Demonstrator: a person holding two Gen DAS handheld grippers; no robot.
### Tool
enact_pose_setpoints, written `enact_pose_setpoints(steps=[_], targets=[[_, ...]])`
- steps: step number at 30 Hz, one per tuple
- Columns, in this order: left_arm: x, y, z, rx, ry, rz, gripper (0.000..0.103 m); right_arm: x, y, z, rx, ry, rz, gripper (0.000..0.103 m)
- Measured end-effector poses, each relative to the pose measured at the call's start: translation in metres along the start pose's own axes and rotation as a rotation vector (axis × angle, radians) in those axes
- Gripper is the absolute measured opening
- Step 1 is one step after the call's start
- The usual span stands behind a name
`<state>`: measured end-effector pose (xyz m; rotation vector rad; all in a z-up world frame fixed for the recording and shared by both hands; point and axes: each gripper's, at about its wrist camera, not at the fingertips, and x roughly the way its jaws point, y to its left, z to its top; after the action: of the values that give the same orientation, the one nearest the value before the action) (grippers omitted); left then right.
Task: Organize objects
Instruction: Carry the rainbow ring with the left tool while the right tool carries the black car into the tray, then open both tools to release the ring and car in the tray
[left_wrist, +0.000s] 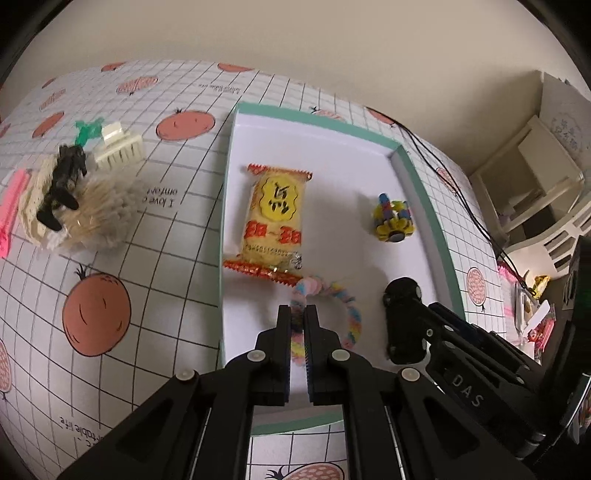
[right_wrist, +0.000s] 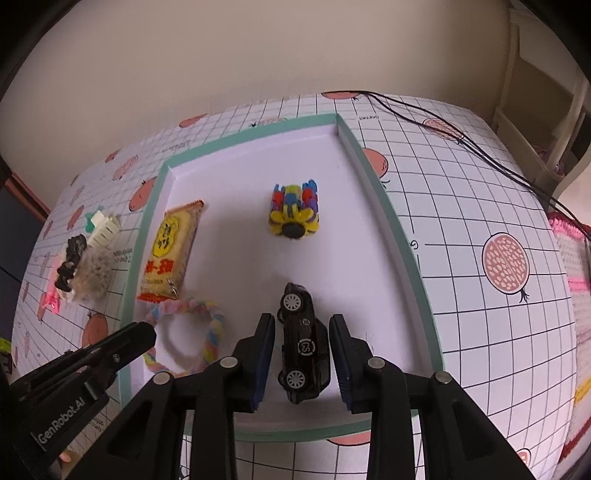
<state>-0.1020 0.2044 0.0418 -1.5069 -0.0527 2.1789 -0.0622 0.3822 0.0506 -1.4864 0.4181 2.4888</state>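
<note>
Left tool (left_wrist: 297, 314) nearly closed; right tool (right_wrist: 302, 325) spread.

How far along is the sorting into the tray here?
Done: snack packet and yellow flower toy lie in the green-rimmed tray. In hand: left gripper is shut on the pastel hair tie inside the tray; right gripper is open around the black toy car, lying on its side. Left: hair clips and fluffy pompom heaped outside on the tablecloth.
</note>
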Motion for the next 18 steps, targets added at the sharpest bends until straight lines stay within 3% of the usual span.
enact_pose_setpoints(steps=[7,18], targets=[[-0.002,0.002,0.002,-0.007,-0.003,-0.001,0.017,-0.004,0.001,0.003,-0.004,-0.023,0.002,0.034],[-0.017,0.012,0.007,-0.019,-0.09,0.035,0.017,-0.003,0.004,0.002,-0.02,-0.025,0.001,0.034]])
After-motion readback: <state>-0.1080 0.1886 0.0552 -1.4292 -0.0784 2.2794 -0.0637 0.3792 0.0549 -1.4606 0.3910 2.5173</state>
